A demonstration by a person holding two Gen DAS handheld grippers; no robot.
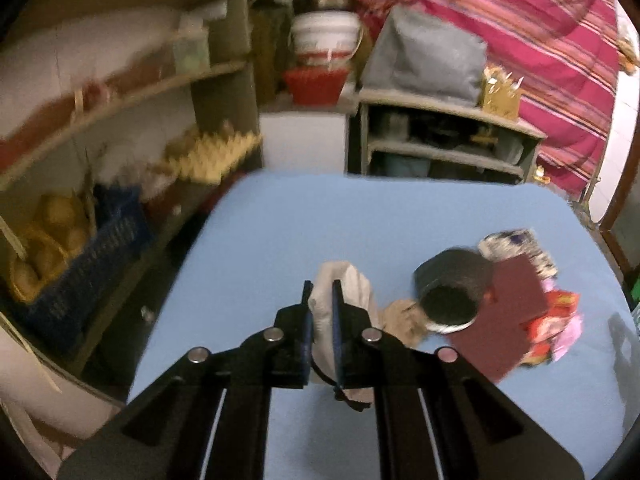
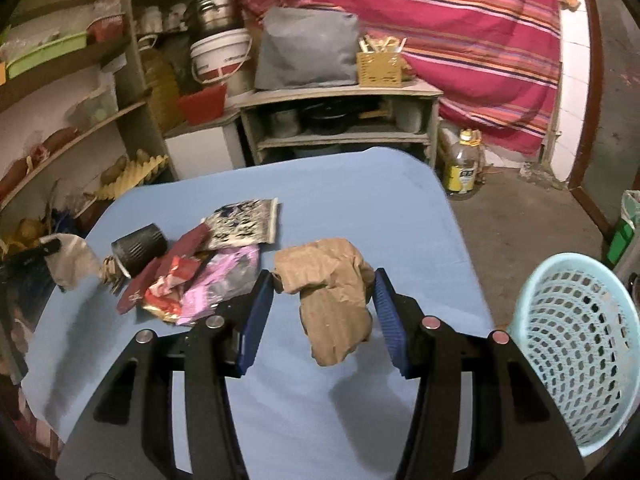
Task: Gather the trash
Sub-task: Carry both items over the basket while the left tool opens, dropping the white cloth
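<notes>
My left gripper (image 1: 321, 286) is shut on a pale grey crumpled paper (image 1: 352, 280), held above the blue table (image 1: 280, 220); it also shows in the right wrist view (image 2: 72, 260). My right gripper (image 2: 324, 284) holds a crumpled brown paper (image 2: 332, 280) that hangs between its fingers above the table (image 2: 360, 200). A black cup (image 1: 452, 288) lies on its side beside a maroon card (image 1: 508, 312), red (image 1: 552, 320) and pink wrappers and a printed packet (image 1: 516, 244). The same pile shows in the right wrist view (image 2: 188, 264).
A light blue plastic basket (image 2: 576, 344) stands at the table's right edge. Shelves (image 1: 120, 120) with clutter run along the left. A small cabinet (image 2: 340, 120), a white bucket (image 2: 220, 60) and a striped cloth (image 2: 460, 40) are behind. A bottle (image 2: 462, 168) stands on the floor.
</notes>
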